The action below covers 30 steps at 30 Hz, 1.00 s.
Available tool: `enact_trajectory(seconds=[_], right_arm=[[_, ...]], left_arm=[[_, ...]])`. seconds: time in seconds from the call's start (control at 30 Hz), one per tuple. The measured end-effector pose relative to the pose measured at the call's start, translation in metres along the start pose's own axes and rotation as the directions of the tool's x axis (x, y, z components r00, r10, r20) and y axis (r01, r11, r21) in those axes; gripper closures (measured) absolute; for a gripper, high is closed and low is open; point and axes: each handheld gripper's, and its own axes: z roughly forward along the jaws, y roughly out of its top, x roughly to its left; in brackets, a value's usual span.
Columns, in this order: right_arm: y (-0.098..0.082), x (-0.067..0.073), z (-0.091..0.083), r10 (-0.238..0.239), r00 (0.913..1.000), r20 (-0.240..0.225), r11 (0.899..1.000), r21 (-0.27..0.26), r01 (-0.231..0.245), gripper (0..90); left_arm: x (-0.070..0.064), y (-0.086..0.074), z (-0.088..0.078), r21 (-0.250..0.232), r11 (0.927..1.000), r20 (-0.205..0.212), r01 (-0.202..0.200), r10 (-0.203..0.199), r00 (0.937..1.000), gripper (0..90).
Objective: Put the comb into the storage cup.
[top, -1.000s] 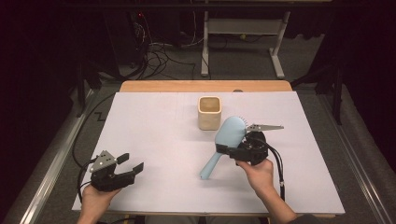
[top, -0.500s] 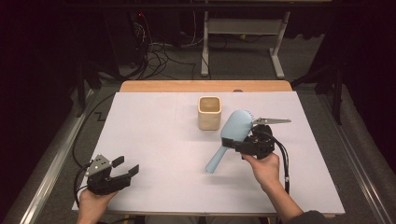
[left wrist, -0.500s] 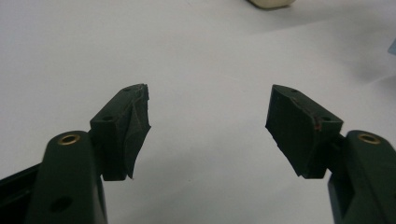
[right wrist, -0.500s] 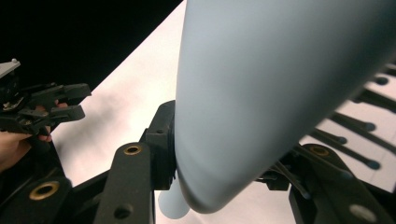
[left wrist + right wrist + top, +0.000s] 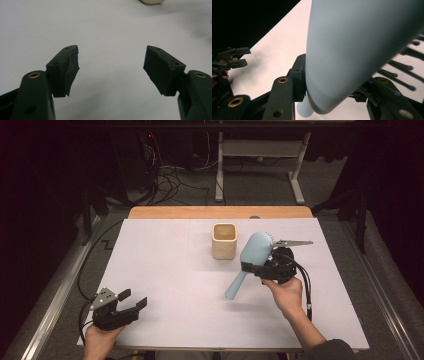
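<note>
Right gripper (image 5: 260,266): clamped on pale blue hairbrush (image 5: 247,262) at the neck below its head; lifted off the table; bristles (image 5: 402,66) facing the far jaw in the right gripper view
Table (image 5: 165,255): white sheet over a wooden top; bare around the work
Hairbrush axis: head up and away, handle slanting down toward the person's left; head just right of the cup
Cup (image 5: 224,240): cream, square-mouthed, upright, open on top; up and left of the brush, near it; likely target, handle first
Nearer hand: right, close beside the cup
Left gripper (image 5: 131,305): jaws spread, nothing between them; resting near the table's front left, well apart from the cup
</note>
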Motion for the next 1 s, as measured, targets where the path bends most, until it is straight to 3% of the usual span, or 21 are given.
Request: enact_trajectory(seconds=[1.0], right_arm=[[0.048, -0.005, 0.004, -0.031, 0.9977, 0.060, 0.999, -0.034, 0.033, 56.8]], left_arm=[[-0.001, -0.003, 0.004, 0.009, 0.9997, -0.010, -0.022, 0.022, 0.9997, 29.0]])
